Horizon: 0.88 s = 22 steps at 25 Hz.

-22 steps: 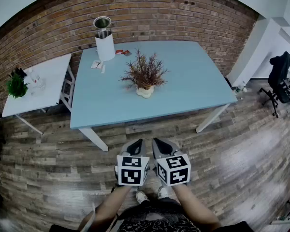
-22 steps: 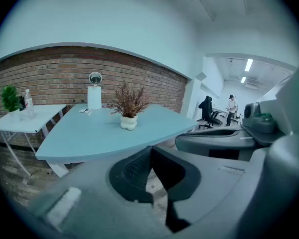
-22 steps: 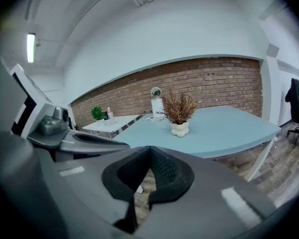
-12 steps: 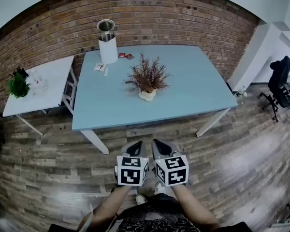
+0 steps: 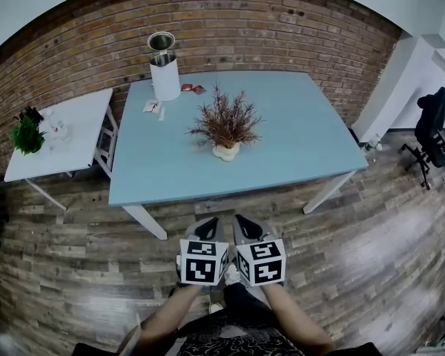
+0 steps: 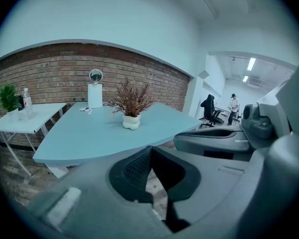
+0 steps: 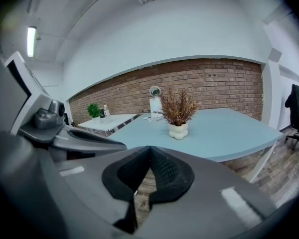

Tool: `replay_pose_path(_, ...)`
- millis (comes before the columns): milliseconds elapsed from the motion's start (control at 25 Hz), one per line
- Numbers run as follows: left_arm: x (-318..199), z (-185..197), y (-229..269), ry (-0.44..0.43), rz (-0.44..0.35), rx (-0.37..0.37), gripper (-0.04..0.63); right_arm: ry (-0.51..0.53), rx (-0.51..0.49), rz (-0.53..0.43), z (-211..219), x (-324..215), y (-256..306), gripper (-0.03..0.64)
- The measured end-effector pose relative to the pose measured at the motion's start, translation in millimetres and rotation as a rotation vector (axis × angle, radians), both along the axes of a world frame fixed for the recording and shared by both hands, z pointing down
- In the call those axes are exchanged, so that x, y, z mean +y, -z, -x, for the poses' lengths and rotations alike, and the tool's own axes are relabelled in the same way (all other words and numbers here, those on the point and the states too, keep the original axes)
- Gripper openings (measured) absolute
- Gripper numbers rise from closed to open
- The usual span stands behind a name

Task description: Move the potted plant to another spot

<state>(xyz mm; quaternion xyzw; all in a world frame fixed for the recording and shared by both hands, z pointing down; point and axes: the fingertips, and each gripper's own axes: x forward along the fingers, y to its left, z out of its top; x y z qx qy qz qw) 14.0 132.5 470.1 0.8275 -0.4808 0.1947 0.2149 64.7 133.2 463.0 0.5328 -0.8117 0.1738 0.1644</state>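
Against a brick wall (image 5: 282, 35), the potted plant (image 5: 224, 128) sits at the centre of a pale blue table (image 5: 304, 136), at twelve o'clock from the left gripper (image 5: 211, 221) and right gripper (image 5: 242, 219), both clenched on nothing above plank flooring (image 5: 371, 258).

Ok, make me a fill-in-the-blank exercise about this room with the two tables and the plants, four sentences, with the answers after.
1. The potted plant stands on the ___ table.
2. The green plant sits on the ___ side table.
3. The left gripper and the right gripper hold nothing, and their jaws (open or shut) are ___.
4. Behind both tables runs a ___ wall.
Missing words: blue; white; shut; brick.
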Motion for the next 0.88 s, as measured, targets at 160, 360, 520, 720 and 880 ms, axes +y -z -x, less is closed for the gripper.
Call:
replay_pose_path(160,-17.9,-2.3,-2.9,0.012,0.002,0.000,-0.005,0.002,-0.002,0.002,-4.1,-19.9,-5.5,0.006)
replay_pose_path(360,-43.6,-3.7,-5.6,0.029,0.008,-0.013,-0.005,0.019,-0.021,0.004,-4.1,-48.2,-8.0,0.006)
replay_pose_path(520,-63.7,-6.4,-8.6,0.042,0.018,-0.017,-0.005,0.024,-0.024,0.013,-7.0,-70.5,-11.9,0.006)
replay_pose_path(720,-87.3,-9.5,-14.5,0.058,0.034,-0.018,-0.005,0.031,-0.025,0.024,-10.1,-97.8,-18.6,0.009)
replay_pose_path(880,-102.8,-10.9,-21.5,0.075,0.052,-0.027,-0.005,0.042,-0.026,0.034,-12.1,-116.1,-25.6,0.021)
